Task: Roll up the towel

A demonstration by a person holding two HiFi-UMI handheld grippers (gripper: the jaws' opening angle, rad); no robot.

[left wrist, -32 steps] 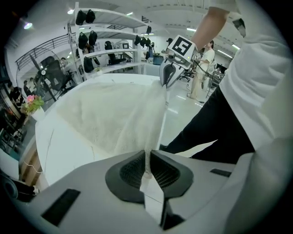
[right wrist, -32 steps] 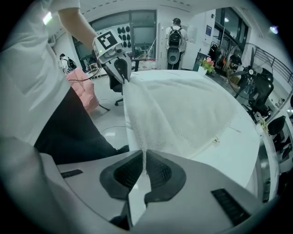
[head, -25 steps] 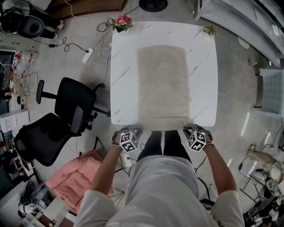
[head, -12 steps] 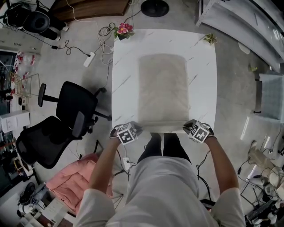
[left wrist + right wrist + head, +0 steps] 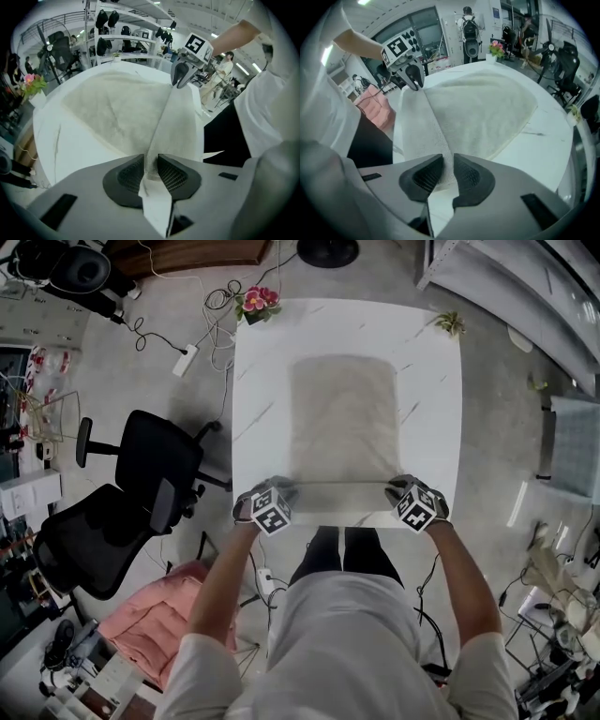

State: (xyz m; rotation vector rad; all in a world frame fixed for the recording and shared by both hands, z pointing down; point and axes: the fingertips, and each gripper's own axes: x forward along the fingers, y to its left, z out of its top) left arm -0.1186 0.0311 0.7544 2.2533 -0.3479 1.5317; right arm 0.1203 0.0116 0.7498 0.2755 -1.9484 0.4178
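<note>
One towel (image 5: pixel 343 418) lies on the white desk (image 5: pixel 436 371), its near edge lifted taut between two grippers. The left gripper (image 5: pixel 284 489) and right gripper (image 5: pixel 398 487) each pinch one near corner. Both pairs of fingers have just been easing apart, with cloth still between them.

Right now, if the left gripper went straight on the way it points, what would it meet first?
The towel fold between the left gripper's jaws, which have just been opening; behind it, probably the table.
</note>
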